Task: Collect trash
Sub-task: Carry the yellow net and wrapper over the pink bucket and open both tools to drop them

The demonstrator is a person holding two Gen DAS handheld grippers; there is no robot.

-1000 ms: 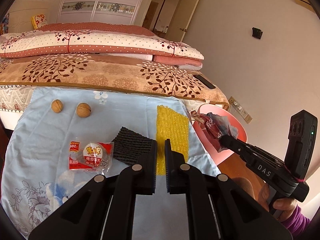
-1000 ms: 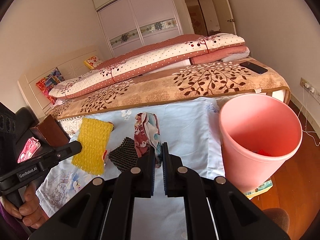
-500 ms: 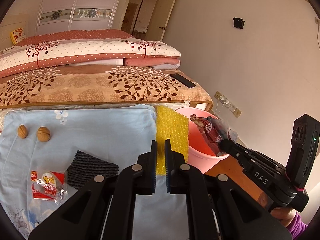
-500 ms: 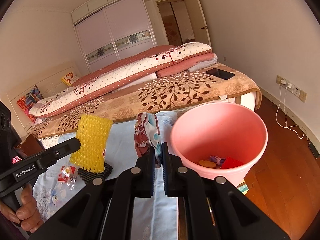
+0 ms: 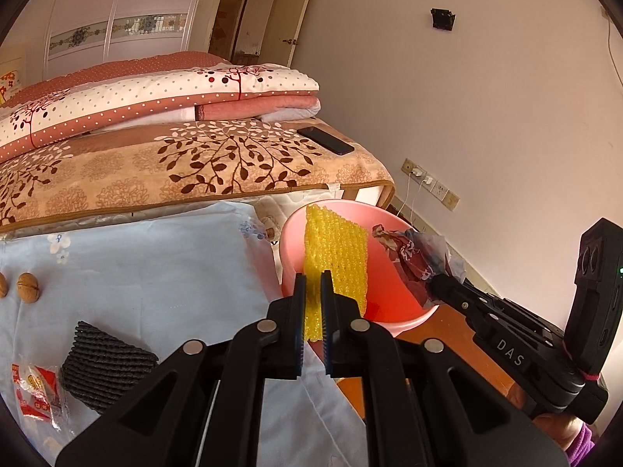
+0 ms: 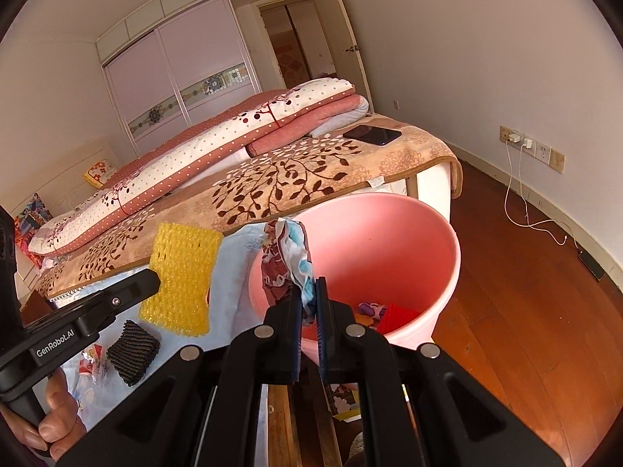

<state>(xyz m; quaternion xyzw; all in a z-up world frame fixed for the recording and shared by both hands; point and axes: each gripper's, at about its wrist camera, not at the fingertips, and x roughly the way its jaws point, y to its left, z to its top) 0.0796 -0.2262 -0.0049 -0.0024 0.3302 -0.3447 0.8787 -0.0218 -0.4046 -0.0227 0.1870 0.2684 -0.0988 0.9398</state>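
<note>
— So, where's the trash?
— Left gripper (image 5: 310, 303) pinches the yellow foam net (image 5: 337, 257), right gripper (image 6: 307, 303) the crumpled wrapper (image 6: 288, 260), both over the pink bin (image 6: 447, 241).
— Handling?
— Light, soft, probably springy; an edge pinch suffices.

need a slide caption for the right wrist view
Right gripper holds a crumpled wrapper over the pink bin; left gripper brings yellow foam netting alongside.

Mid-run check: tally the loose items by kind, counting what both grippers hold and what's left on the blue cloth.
Foam nets: 2, yellow and black
Crumpled wrapper: 1
Snack packet: 1
Walnuts: 2
Total: 6
</note>
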